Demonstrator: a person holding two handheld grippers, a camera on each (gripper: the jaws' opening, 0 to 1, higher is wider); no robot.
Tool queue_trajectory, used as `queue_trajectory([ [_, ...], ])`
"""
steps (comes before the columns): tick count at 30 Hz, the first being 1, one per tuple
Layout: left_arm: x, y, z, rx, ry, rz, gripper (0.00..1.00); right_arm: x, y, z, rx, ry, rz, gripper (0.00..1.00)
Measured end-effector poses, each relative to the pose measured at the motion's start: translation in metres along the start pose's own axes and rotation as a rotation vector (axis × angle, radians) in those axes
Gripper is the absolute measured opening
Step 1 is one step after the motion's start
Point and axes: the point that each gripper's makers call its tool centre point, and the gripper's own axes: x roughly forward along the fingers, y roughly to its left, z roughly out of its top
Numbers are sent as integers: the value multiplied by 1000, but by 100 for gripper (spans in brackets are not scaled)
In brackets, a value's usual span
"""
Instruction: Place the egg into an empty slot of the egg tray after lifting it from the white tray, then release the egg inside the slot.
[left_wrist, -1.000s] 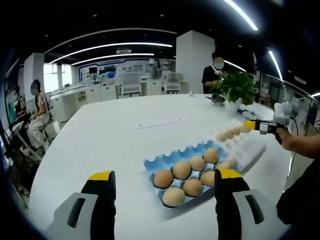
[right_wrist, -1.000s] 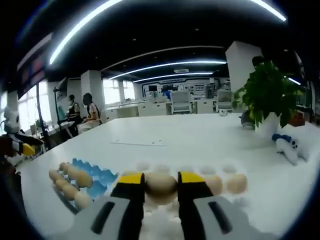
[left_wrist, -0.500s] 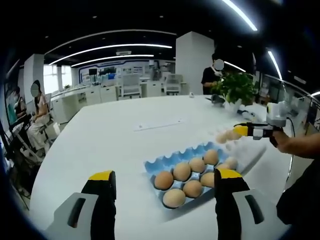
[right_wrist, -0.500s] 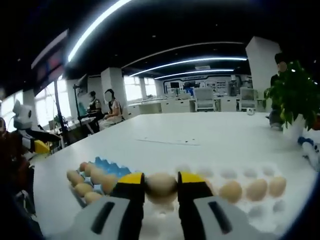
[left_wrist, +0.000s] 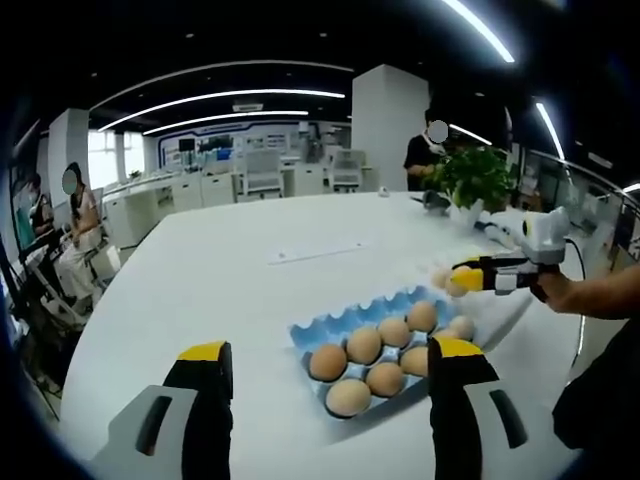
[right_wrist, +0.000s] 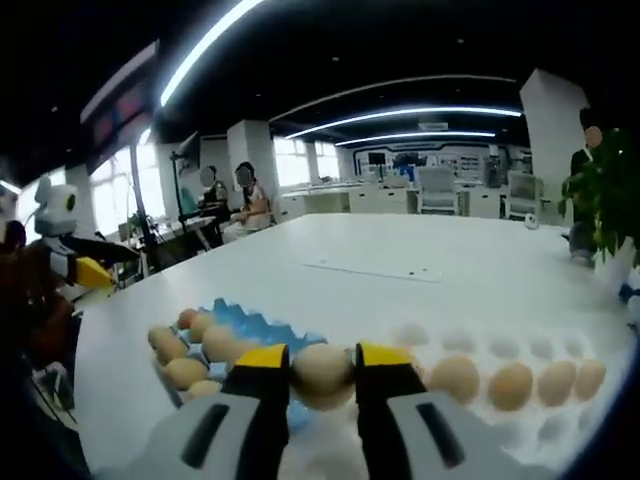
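Note:
My right gripper (right_wrist: 322, 356) is shut on a tan egg (right_wrist: 322, 374), held in the air above the seam between the two trays. The blue egg tray (right_wrist: 262, 325) lies down to the left with several eggs in it. The white tray (right_wrist: 500, 348) stretches to the right with a row of eggs (right_wrist: 511, 385). In the left gripper view the right gripper (left_wrist: 466, 277) hovers with its egg (left_wrist: 457, 284) over the far right end of the blue egg tray (left_wrist: 308, 330). My left gripper (left_wrist: 330, 352) stands open near the table's front, with nothing between its jaws.
A potted plant (left_wrist: 472, 175) stands at the back right of the white table (left_wrist: 220, 270), with a person (left_wrist: 426, 148) behind it. A paper strip (left_wrist: 316, 248) lies mid-table. People sit at the far left (left_wrist: 76, 215). A hand holds the left gripper (right_wrist: 88, 270).
The right gripper has lifted the egg off the white tray and carried it left toward the blue egg tray. The left gripper has stayed in place.

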Motion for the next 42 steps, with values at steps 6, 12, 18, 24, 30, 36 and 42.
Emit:
queue_trajectory([
  [6,2,-1,-1,-1,3,-3,80,5,1,-2,-5,11,7,25],
  [12,3,1,-2,7,10,-1,80,9,2,-6,-7,26,17,25],
  [18,4,1,0,0,5,-3,80,16,10,-7,-1,25,31,25],
  [24,3,3,0,-4,2,-2,80,19,16,-6,-23,28,42,25],
  [30,2,6,0,-12,-2,5,80,21,14,-8,-22,34,36,25],
  [36,1,7,-2,-12,0,11,80,24,17,-13,-20,46,46,25],
  [42,0,8,-3,-15,0,13,80,27,19,-20,-24,62,51,25],
])
